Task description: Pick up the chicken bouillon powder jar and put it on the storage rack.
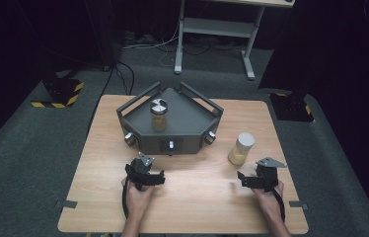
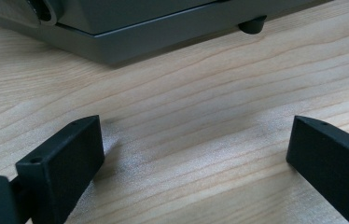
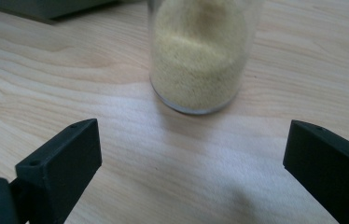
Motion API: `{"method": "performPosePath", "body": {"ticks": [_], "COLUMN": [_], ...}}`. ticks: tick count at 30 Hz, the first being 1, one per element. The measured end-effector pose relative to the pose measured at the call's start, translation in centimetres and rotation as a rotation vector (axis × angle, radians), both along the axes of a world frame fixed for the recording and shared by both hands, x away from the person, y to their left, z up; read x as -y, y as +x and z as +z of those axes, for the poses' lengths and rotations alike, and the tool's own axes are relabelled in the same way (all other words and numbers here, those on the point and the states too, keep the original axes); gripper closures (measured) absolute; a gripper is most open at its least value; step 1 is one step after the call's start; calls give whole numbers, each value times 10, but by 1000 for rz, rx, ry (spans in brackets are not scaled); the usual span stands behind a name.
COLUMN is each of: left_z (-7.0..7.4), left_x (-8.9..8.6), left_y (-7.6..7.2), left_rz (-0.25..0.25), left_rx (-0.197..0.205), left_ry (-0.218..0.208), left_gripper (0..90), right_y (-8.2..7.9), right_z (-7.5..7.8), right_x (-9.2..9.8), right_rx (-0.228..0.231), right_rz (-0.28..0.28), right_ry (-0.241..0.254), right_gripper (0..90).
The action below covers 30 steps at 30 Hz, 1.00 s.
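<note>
On the right half of the table [image 1: 98,197], the jar [image 1: 241,148] of yellow grains stands upright, just beyond the right gripper [image 1: 251,180], whose jaws gape wide with nothing between them. The left gripper [image 1: 145,178] rests released near the grey scale [image 1: 182,118]. A hasty reach could nudge the jar over, since it stands tall and narrow.

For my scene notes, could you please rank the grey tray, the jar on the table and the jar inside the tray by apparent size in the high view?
1. grey tray, clearly largest.
2. The jar on the table and the jar inside the tray look alike; the table jar is nearer the camera, so I leave them unranked.
</note>
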<state>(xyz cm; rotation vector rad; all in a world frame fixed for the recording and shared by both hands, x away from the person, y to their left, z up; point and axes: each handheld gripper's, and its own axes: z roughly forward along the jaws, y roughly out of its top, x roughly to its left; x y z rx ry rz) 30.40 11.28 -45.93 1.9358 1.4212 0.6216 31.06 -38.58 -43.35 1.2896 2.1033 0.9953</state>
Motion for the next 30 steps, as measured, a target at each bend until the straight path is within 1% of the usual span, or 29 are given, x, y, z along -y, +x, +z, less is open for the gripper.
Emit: {"method": "performPosePath", "body": {"ticks": [5, 10, 17, 20, 25, 30], "left_z": [0, 0, 0, 0, 0, 0], "left_x": [0, 0, 0, 0, 0, 0], "left_y": [0, 0, 0, 0, 0, 0], "left_rz": [0, 1, 0, 0, -1, 0], "left_rx": [0, 0, 0, 0, 0, 0], "left_ry": [0, -1, 0, 0, 0, -1], "left_gripper": [39, 39, 39, 39, 39, 39], "right_y": [7, 16, 28, 32, 40, 46], "right_z": [5, 10, 17, 19, 23, 26], "right_x": [-6, -12, -17, -18, -20, -25], "right_rx": [15, 26, 40, 48, 61, 76], "right_rz": [7, 3, -13, -10, -19, -22], "right_ry": [9, 5, 24, 26, 41, 43], "right_gripper": [40, 43, 52, 55, 70, 98]}}
